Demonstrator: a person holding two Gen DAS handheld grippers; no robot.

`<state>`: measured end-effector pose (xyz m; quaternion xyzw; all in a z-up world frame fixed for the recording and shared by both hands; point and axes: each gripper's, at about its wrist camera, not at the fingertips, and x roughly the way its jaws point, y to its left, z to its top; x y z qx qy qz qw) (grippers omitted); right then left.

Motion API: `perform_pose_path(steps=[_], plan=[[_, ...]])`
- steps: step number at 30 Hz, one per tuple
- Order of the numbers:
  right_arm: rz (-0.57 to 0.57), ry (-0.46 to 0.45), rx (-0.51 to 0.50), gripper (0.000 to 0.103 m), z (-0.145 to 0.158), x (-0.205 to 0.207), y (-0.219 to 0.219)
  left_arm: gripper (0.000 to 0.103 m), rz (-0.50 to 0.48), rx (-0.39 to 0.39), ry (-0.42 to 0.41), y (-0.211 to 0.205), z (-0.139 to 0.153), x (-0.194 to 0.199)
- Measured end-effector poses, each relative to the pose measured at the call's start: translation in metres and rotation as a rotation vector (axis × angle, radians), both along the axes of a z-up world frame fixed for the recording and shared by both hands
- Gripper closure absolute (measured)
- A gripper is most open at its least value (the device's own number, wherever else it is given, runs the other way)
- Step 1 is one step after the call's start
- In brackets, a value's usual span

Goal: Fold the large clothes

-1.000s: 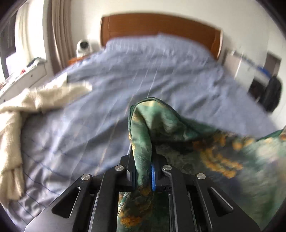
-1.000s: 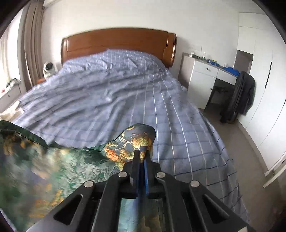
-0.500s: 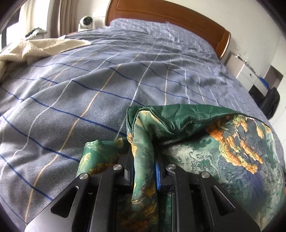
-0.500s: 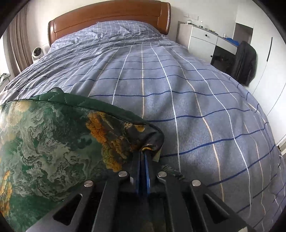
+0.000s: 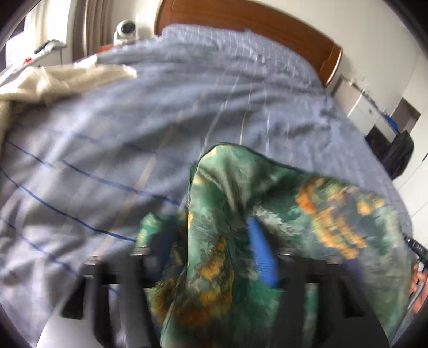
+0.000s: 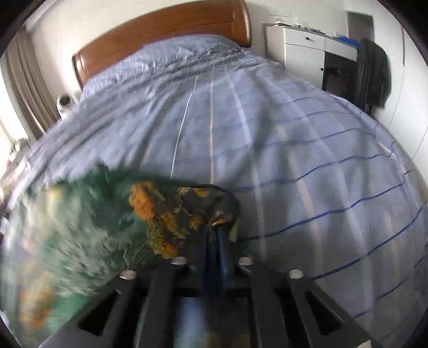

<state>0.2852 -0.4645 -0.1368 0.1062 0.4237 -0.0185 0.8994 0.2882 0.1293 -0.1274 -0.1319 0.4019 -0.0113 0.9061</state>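
Left gripper (image 5: 211,246) shows its two fingers spread well apart in its own blurred view, with a fold of the green patterned garment (image 5: 267,214) draped loosely between them; the blue pad (image 5: 263,257) on the right-hand finger is bare and stands clear of the cloth, so nothing is pinched there. To the far left of that view a cream knitted cloth (image 5: 53,80) lies on the edge of the bed, and beyond it a small white round device (image 5: 127,28) sits on a stand beside the wooden headboard (image 5: 240,16). The garment, green with orange and pale printed patches, rests on the blue checked bedspread (image 5: 107,133) near the foot of the bed, its folded edge rising in a hump ahead of the fingers and spreading off to the right, where the tip of the other tool and a bit of a hand (image 5: 418,283) appear at the frame edge. Right gripper (image 6: 214,241) has its fingers drawn together to a narrow slit, pinching a bunched corner of the garment (image 6: 80,241); the rest of the cloth spreads to the left of it over the bedspread (image 6: 294,160), smeared by motion blur. Farther right in that view stand a white dresser (image 6: 305,50) and a dark jacket (image 6: 374,72) hanging over a chair beside the bed.
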Motion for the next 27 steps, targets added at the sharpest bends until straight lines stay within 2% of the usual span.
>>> perform_pose_path(steps=[1, 2, 4, 6, 7, 10, 12, 13, 14, 15, 18, 23, 27], plan=[[-0.003, -0.03, -0.004, 0.071, 0.013, -0.004, -0.004, 0.025, -0.005, 0.002, -0.052, 0.0, 0.015, -0.008], [-0.001, -0.077, -0.022, 0.07, 0.032, -0.01, -0.006, 0.016, -0.018, 0.005, -0.093, -0.002, 0.027, -0.013], [0.027, -0.137, -0.031, 0.07, 0.06, -0.017, -0.001, 0.01, -0.07, 0.025, -0.146, -0.016, 0.049, -0.015], [0.084, -0.167, -0.008, 0.066, 0.077, -0.021, 0.013, 0.008, -0.139, 0.054, -0.131, -0.035, 0.053, -0.002], [0.128, -0.171, 0.006, 0.061, 0.079, -0.02, 0.024, 0.008, -0.189, 0.079, -0.094, -0.049, 0.048, 0.012], [0.242, -0.096, 0.007, 0.059, 0.054, -0.008, 0.06, 0.01, -0.244, 0.151, 0.012, -0.074, 0.016, 0.047], [0.242, -0.009, -0.056, 0.059, 0.019, 0.004, 0.07, 0.014, -0.213, 0.177, 0.094, -0.071, -0.016, 0.067], [0.221, 0.019, -0.071, 0.059, 0.005, 0.008, 0.067, 0.014, -0.194, 0.156, 0.11, -0.064, -0.025, 0.07], [0.19, 0.029, -0.044, 0.059, -0.01, 0.01, 0.057, 0.014, -0.169, 0.076, 0.099, -0.051, -0.035, 0.071], [0.15, 0.009, 0.034, 0.059, -0.019, 0.01, 0.042, 0.015, -0.154, 0.034, 0.082, -0.044, -0.039, 0.069], [0.077, -0.024, 0.193, 0.06, -0.034, 0.01, 0.015, 0.016, -0.152, -0.001, 0.046, -0.037, -0.045, 0.066], [0.066, -0.05, 0.219, 0.06, -0.041, 0.01, 0.012, 0.016, -0.149, -0.059, 0.033, -0.032, -0.055, 0.068], [0.062, -0.052, 0.229, 0.06, -0.044, 0.01, 0.011, 0.013, -0.158, -0.056, 0.068, -0.034, -0.048, 0.068]])
